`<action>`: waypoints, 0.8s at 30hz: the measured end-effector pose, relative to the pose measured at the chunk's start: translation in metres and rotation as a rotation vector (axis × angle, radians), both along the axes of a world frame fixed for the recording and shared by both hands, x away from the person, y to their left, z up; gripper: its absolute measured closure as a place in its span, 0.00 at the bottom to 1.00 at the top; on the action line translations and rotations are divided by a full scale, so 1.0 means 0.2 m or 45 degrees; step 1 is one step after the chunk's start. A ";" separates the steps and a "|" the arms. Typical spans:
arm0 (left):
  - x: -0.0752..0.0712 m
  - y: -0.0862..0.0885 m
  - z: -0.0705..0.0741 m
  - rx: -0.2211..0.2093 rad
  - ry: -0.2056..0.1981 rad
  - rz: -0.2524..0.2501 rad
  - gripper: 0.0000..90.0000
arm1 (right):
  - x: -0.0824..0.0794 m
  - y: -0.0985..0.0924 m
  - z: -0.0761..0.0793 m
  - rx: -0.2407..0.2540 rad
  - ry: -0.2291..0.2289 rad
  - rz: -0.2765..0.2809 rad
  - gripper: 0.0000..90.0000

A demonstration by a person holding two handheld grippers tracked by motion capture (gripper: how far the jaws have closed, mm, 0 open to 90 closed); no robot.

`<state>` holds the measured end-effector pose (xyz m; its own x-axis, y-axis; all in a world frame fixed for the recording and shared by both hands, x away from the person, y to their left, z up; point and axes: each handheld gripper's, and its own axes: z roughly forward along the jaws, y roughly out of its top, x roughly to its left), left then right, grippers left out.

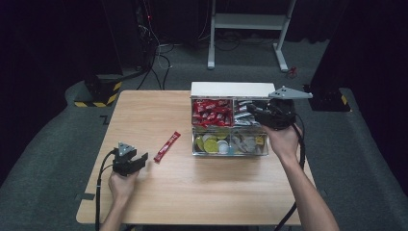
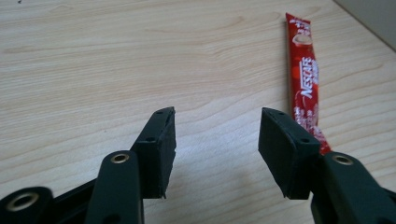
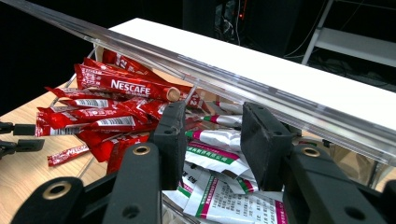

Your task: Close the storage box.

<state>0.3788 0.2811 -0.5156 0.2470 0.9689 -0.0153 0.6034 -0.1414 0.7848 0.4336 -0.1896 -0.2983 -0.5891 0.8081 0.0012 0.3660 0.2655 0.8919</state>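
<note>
The red coffee stick [image 1: 167, 146] lay flat on the wooden surface [image 1: 202, 187], apart from the clear compartment box [image 1: 230, 150] and to the left of it in the high view, with nothing touching it. The left tongs [image 1: 141, 160] sat just beside the stick's near end, to its lower left, while the right tongs [image 1: 256, 109] were over the far right compartments of the box, well apart from the stick; the left hand [image 1: 121, 185] was plainly the nearer one. The stick's long axis ran on a diagonal, its near end pointing toward the person's left and its far end toward the box. In the left gripper view the stick [image 2: 306, 84] lay off to the right of the gap, running away from the camera almost in line with the tongs' [image 2: 216, 150] own reach, its near end tucked behind the right-hand jaw. The left tongs were spread with only bare wood between the pads. To take the stick across its narrow width, I judged they would need to shift right. The right tongs [image 3: 209, 150] stood partly apart over the white-and-green sachets [image 3: 219, 156], beneath the clear lid [image 3: 261, 91]; I could not tell whether they pinched anything.
</note>
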 end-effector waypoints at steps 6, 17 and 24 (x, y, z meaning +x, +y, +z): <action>0.00 0.02 -0.03 0.013 0.013 0.017 0.50 | -0.01 -0.02 0.00 0.007 -0.003 -0.001 0.67; 0.00 0.02 -0.06 0.040 0.047 0.038 0.47 | -0.03 -0.05 -0.01 -0.005 -0.001 -0.007 0.67; 0.00 0.02 -0.06 0.035 0.051 0.033 0.46 | -0.04 -0.07 -0.02 0.006 -0.003 -0.012 0.67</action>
